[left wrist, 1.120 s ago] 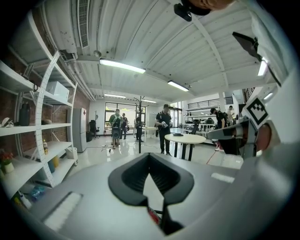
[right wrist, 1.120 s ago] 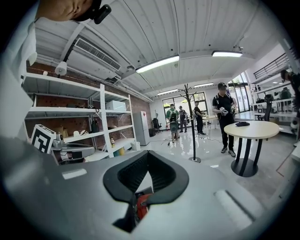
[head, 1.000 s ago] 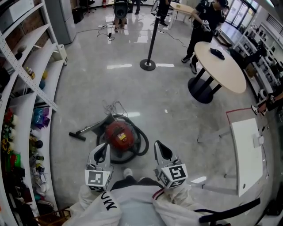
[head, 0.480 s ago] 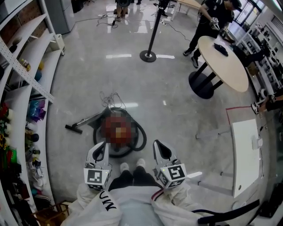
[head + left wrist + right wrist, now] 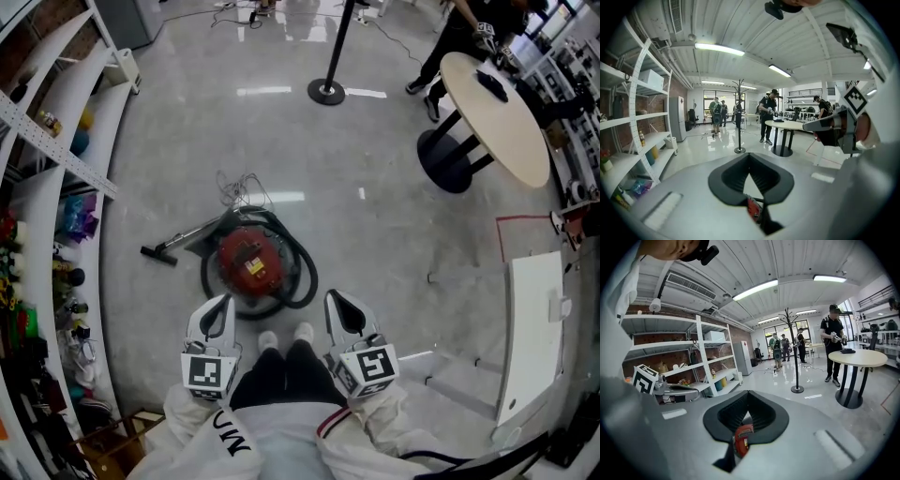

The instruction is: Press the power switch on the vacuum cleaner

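The red vacuum cleaner point(image 5: 248, 262) sits on the grey floor point(image 5: 375, 225). Its black hose point(image 5: 302, 281) curls round it. Two white shoes point(image 5: 268, 339) now stand side by side just behind the hose. A second ago only one shoe showed. The left gripper point(image 5: 223, 305) and the right gripper point(image 5: 334, 302) hang above the floor, one on each side of the legs, much as before. The jaws of each are pressed together and hold nothing. Both are near the vacuum cleaner but apart from it.
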### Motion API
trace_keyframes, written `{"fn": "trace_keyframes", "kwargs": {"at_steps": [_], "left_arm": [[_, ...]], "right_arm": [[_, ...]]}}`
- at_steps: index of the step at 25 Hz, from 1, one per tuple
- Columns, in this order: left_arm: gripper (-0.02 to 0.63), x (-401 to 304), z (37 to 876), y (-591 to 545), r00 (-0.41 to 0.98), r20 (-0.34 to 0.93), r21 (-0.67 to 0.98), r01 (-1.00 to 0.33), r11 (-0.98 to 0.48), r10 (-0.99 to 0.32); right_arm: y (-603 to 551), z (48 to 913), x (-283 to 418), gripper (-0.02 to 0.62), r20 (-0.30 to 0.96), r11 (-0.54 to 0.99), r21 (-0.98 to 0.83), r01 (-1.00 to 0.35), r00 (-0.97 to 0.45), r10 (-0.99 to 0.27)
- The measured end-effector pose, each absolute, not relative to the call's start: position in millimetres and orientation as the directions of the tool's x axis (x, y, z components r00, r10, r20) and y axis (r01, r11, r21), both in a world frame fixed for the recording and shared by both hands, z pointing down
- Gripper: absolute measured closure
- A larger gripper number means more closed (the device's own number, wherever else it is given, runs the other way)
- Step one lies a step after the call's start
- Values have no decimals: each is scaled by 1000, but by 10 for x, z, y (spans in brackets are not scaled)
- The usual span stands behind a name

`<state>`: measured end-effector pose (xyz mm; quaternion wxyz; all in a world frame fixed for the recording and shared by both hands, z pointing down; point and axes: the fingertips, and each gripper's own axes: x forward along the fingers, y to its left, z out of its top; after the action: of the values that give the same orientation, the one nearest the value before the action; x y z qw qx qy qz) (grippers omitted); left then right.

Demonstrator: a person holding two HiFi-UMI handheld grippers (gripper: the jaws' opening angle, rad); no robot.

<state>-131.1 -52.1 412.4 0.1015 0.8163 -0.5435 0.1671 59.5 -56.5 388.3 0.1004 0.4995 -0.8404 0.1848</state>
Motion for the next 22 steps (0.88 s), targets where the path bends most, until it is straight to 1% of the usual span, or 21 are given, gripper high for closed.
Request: {"fn": "trace_keyframes", "kwargs": {"at_steps": [8, 13, 22], "left_arm": [[606, -1185, 4768, -548, 382, 440, 22, -909, -415, -813], [606, -1183, 5225, -699, 362, 472, -8, -910, -414, -804], [606, -1037, 6158, -855, 370, 563, -1, -894, -448, -740]], "right_arm": [[-658, 4355, 616, 594, 400, 409, -240, -880, -473, -785], [-699, 4643, 601, 595, 430, 398, -230, -888, -460, -777], [-779, 5069, 597, 595, 437, 380, -269, -885, -464, -771]]}}
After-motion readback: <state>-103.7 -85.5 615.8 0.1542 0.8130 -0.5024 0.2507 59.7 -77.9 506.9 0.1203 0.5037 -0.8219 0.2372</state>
